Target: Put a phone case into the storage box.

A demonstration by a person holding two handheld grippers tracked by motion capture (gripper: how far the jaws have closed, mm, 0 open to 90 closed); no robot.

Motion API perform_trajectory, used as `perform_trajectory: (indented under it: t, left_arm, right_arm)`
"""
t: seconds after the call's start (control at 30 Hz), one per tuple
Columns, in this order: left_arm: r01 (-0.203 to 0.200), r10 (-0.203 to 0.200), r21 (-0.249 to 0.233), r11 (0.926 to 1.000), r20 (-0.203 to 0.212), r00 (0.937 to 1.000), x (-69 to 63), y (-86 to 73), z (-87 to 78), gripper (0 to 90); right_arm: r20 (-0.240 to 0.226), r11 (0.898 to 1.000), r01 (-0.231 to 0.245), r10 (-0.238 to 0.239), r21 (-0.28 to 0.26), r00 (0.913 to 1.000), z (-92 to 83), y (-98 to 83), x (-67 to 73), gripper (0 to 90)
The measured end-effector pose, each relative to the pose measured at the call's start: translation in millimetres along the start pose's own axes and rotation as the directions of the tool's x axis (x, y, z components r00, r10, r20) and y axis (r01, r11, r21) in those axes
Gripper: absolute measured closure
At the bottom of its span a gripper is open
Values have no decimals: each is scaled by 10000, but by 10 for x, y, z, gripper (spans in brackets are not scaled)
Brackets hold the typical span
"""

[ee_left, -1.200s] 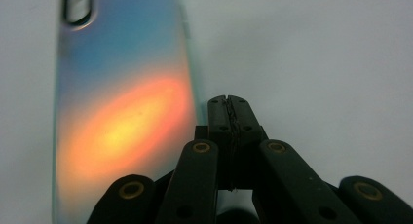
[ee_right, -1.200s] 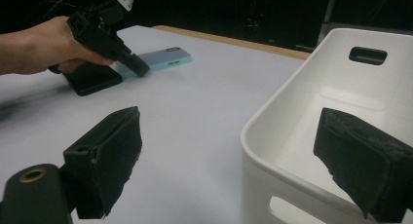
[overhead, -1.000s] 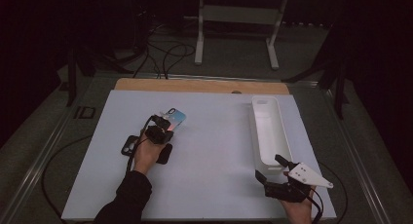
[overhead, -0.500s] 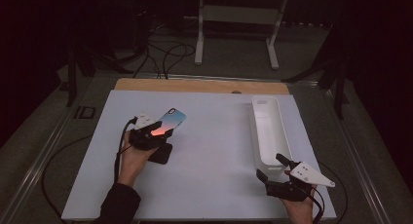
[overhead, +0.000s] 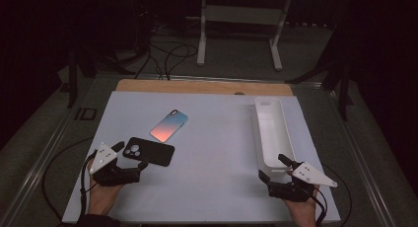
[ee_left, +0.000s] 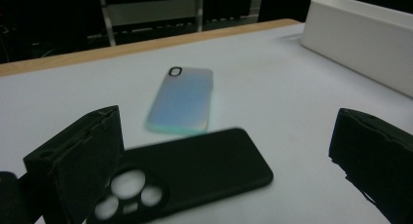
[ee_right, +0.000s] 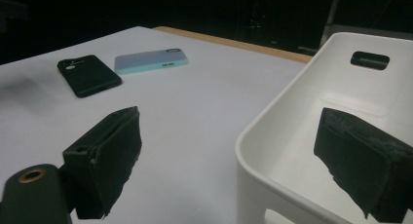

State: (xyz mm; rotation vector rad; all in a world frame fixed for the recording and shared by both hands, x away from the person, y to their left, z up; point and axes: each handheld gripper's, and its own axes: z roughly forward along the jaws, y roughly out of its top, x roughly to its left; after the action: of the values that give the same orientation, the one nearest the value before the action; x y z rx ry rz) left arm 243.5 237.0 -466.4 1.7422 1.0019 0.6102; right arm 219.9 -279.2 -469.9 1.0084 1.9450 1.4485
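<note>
Left claw point(overhead: 132, 155): it is low on the left side of the desk, near the person's edge. Its 2 jaws have just been opening and now stand wide apart. Nothing is between them.
Black phone case point(overhead: 149, 151): it lies flat on the desk point(overhead: 217, 138), right in front of the left claw. Its round camera holes point toward that claw.
Colourful phone case point(overhead: 169, 126): it lies flat just past the black phone case, a bit farther up the desk. It goes from blue to orange-pink. From above the 2 cases sit very close at 1 corner, and I cannot tell if they touch.
Right claw point(overhead: 272, 168): it is low on the right side of the desk. Its 2 jaws are spread wide and pinch nothing.
White bin point(overhead: 261, 133): it is long and stands on the right side of the desk. Its near end is just in front of the right claw.
</note>
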Motion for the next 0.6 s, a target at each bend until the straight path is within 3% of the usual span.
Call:
perform_trajectory:
  t: [0.2, 0.4, 0.5, 0.6]
  left_arm:
    - [-232, 235, 250, 9994, -125, 9996, -28, -10, -64, 0]
    - [-362, 392, 933, 9950, -302, 9988, -29, 14, -24, 0]
    - [-373, 408, 1296, 9909, -244, 9989, -24, 88, 10, 0]
    - [-556, 624, 2044, 9773, -266, 9977, -7, 202, 109, 0]
  right_arm:
    - [2, 10000, -24, 24, -52, 10000, -15, -9, 9, 100]
    - [-18, 10000, -3, 3, -55, 10000, -20, -17, 22, 100]
    - [5, 10000, 30, -30, 15, 10000, -8, -18, 24, 99]
    - [-11, 9999, 122, -122, 60, 9999, 5, -18, 38, 100]
